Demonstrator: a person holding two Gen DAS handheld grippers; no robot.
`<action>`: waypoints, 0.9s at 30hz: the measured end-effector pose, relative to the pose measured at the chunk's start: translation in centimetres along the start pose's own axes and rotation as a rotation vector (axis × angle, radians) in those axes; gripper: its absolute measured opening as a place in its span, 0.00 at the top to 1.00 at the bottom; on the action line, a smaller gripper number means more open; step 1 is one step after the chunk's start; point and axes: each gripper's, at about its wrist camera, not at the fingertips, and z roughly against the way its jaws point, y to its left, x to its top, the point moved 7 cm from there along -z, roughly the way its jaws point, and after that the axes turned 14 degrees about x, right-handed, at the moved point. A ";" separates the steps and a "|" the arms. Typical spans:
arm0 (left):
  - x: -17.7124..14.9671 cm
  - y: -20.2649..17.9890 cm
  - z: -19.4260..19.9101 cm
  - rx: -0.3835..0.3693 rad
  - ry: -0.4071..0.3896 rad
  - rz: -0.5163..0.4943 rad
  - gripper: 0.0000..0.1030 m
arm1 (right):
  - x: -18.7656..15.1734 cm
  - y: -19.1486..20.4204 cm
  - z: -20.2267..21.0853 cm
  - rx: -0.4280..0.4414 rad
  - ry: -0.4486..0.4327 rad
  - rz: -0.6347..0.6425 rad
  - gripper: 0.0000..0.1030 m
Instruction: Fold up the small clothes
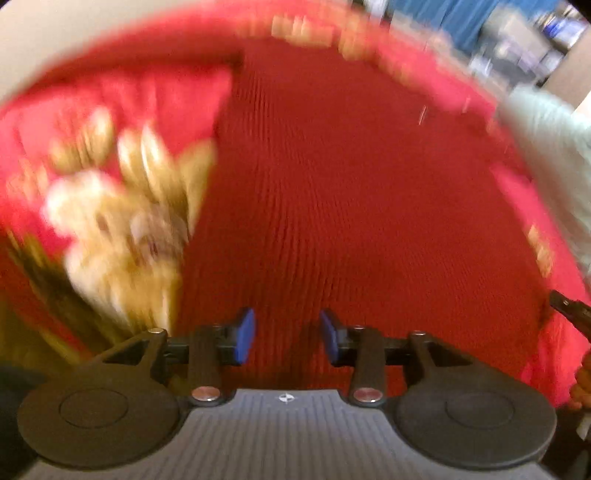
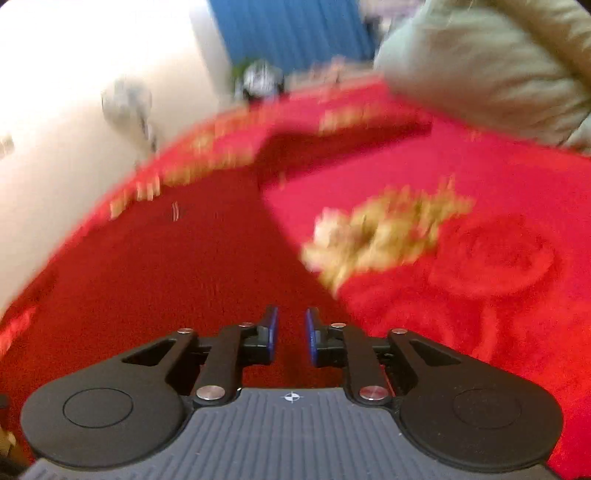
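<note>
Both views are motion-blurred. A bright red garment (image 1: 122, 173) with a gold embroidered pattern lies on a dark red ribbed cloth (image 1: 332, 192), to the left of my left gripper (image 1: 288, 321). That gripper is open, its blue pads apart over bare cloth with nothing between them. In the right wrist view the same red garment (image 2: 424, 229) spreads across the right half, its gold motif ahead and to the right of my right gripper (image 2: 291, 321). The right gripper is open by a narrow gap, holds nothing, and sits at the garment's left edge above the dark red cloth (image 2: 166, 280).
A person's pale grey-green padded sleeve (image 2: 480, 66) hangs over the far right of the cloth and shows as a sleeve (image 1: 546, 147) at the right edge. A gold-patterned border (image 2: 207, 147) rims the cloth. Beyond it are a pale wall (image 2: 74, 92) and a blue panel (image 2: 295, 33).
</note>
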 end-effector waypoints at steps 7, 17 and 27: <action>0.4 -1.0 1.1 0.005 -0.072 -0.016 0.50 | 0.1 -1.0 0.1 -0.009 -0.019 -0.035 0.70; 3.1 -1.5 4.7 0.025 -0.305 0.054 0.49 | 1.2 0.0 1.5 -0.010 -0.112 0.034 0.70; 14.2 -3.4 14.4 0.023 -0.647 -0.001 0.40 | 5.0 1.0 6.7 -0.058 -0.351 0.066 0.70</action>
